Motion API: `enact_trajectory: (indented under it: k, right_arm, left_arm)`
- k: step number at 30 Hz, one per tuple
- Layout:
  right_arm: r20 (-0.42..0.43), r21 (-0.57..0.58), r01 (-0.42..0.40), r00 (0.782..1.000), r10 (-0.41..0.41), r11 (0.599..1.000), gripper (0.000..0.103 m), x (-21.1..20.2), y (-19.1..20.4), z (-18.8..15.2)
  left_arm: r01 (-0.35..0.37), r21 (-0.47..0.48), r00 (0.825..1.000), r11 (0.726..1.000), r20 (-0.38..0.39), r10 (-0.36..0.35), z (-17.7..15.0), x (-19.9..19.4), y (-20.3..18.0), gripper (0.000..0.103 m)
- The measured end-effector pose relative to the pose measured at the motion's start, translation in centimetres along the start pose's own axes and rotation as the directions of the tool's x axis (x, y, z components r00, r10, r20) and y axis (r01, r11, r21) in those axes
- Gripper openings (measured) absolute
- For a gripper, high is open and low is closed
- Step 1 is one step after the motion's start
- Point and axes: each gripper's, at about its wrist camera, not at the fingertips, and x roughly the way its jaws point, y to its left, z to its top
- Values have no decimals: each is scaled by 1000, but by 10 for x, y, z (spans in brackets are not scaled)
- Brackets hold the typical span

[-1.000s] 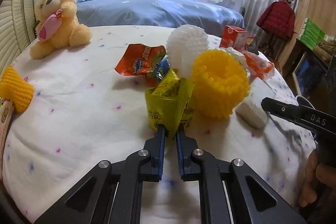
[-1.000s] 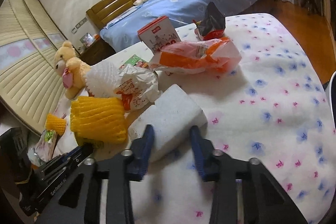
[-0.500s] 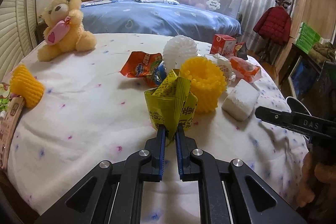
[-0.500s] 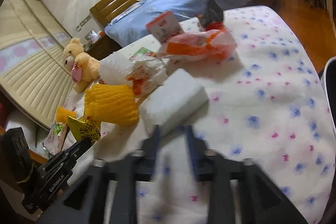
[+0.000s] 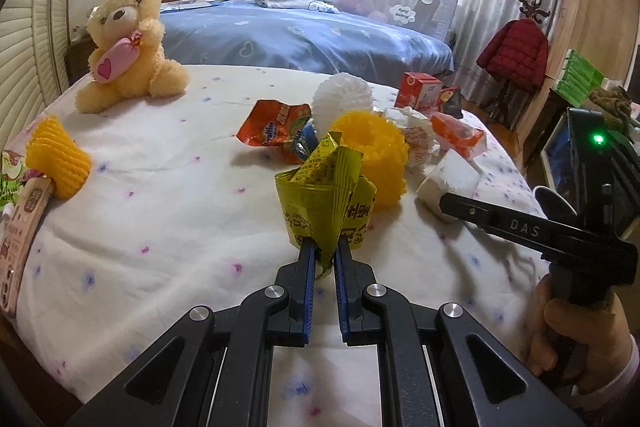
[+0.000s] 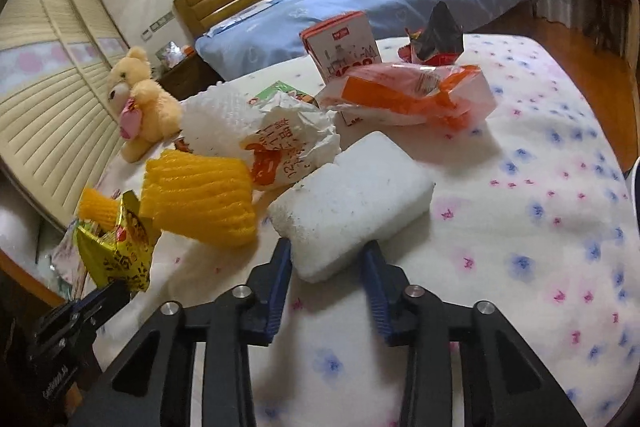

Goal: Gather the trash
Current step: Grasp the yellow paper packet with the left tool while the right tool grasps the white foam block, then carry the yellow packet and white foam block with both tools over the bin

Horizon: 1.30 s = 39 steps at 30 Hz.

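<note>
Left wrist view shows the left gripper [image 5: 323, 253] clamped on a crumpled yellow wrapper [image 5: 326, 197], which stands up out of the jaws clear of the white flowered bedspread [image 5: 160, 219]. Right wrist view shows the right gripper [image 6: 326, 259] with its jaws closing around the near end of a white foam block [image 6: 352, 205]; the block's corner sits between the fingers, but the pads do not yet look pressed against it, and the block lies flat on the bedspread toward its near edge. Just beside it are a yellow foam net [image 6: 200, 201], a crumpled paper wrap [image 6: 290, 143] and an orange bag [image 6: 404, 95], with a red carton [image 6: 344, 45] behind them and a teddy bear [image 6: 140, 103] toward the far left edge. The likeliest trouble is the foam: the jaws straddle only one corner, so a squeeze there could pivot the light block out sideways, or crush and crumble it onto the cloth. A low approach could also pinch the soft bedspread and drag the neighbouring trash. The wrapper is held only by a thin fold, so a quick swing might let it slip free.
</note>
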Motion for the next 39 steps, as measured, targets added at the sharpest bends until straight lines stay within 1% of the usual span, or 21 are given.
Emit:
enact_trajectory:
  k: [4, 8, 15, 27, 39]
  right_arm:
    - [14, -17, -10, 1000, 10, 1000, 31, -21, -6, -8]
    - [22, -20, -14, 1000, 14, 1000, 31, -40, -14, -16]
    - [42, 22, 4, 999, -5, 1000, 31, -74, -43, -29]
    - [85, 108, 77, 993, -86, 991, 31, -120, -99, -42]
    - [109, 176, 136, 982, -157, 975, 31, -150, -145, -50]
  left_arm:
    - [30, 18, 1000, 999, -7, -30, -4, 0, -7, 8]
    - [67, 55, 998, 996, -22, -66, -6, 1, -25, 8]
    - [133, 113, 991, 985, -34, -130, -2, 8, -59, 8]
    - [207, 197, 977, 958, -98, -191, 10, 48, -111, 8]
    - [271, 265, 961, 926, -130, -244, 19, 75, -167, 8]
